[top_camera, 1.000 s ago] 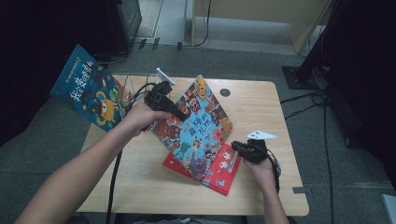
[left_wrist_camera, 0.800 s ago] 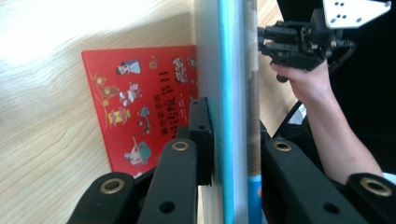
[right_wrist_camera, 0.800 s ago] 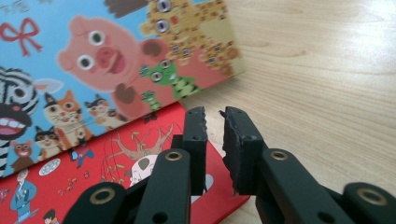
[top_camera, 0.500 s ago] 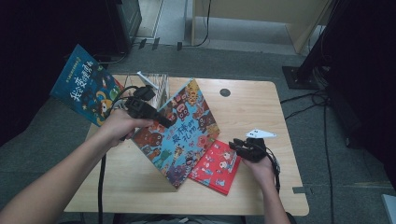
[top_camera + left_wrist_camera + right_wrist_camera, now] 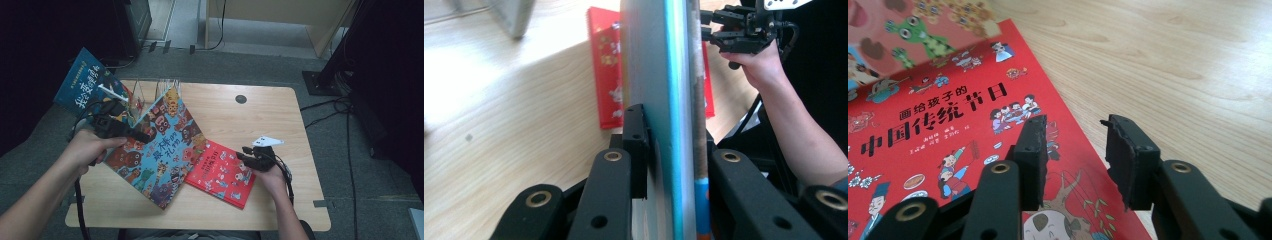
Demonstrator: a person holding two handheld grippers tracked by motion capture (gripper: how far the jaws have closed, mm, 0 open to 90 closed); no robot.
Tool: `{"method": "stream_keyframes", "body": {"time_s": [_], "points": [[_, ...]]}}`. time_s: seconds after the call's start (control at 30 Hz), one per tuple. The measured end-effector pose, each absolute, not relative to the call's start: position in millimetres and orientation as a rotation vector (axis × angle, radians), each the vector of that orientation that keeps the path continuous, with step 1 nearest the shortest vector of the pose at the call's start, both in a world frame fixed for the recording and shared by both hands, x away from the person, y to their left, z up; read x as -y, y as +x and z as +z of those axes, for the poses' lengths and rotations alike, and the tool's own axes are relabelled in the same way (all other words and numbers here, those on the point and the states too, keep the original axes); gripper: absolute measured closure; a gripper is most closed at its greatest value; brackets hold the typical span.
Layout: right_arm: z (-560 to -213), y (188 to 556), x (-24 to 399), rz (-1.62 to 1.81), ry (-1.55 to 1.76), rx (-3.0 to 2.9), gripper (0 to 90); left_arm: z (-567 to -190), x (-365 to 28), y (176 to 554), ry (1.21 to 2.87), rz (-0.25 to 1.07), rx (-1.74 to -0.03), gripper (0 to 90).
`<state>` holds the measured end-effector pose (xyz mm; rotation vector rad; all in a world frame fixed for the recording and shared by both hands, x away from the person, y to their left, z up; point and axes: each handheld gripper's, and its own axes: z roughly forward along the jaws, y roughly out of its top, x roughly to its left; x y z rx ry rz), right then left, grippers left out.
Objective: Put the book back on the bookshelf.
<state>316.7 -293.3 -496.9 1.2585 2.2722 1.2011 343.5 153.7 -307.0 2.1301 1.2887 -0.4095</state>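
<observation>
Worktop [image 5: 260,125]: pale wood-grain laminate, smooth, with a soft sheen in the right gripper view. Flat red picture book [image 5: 938,130]: printed card cover, smooth and slightly glossy; large picture book with animal figures [image 5: 155,150]: coated card cover, with a matt teal face [image 5: 659,100] and a scuffed brown edge in the left gripper view. Left tongs [image 5: 674,150] and right tongs [image 5: 1073,160]: matt black plastic arms with brass-coloured metal rivets, the right pads rough and chipped at the tips.

The high view is dim and soft, its surroundings falling into near-black around a lit wooden table [image 5: 260,120]. In the left gripper view, glare whitens the tabletop's left side. Both gripper views blur with distance.
</observation>
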Motion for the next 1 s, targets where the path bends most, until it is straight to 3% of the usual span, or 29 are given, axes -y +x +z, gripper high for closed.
{"method": "stream_keyframes", "body": {"time_s": [1.0], "points": [[-501.5, 324.9, 278.0, 1.168, 1.213, -2.325, 59.2, -283.3, -299.4, 298.4, 1.888, -0.219, -1.574, 77.8]]}}
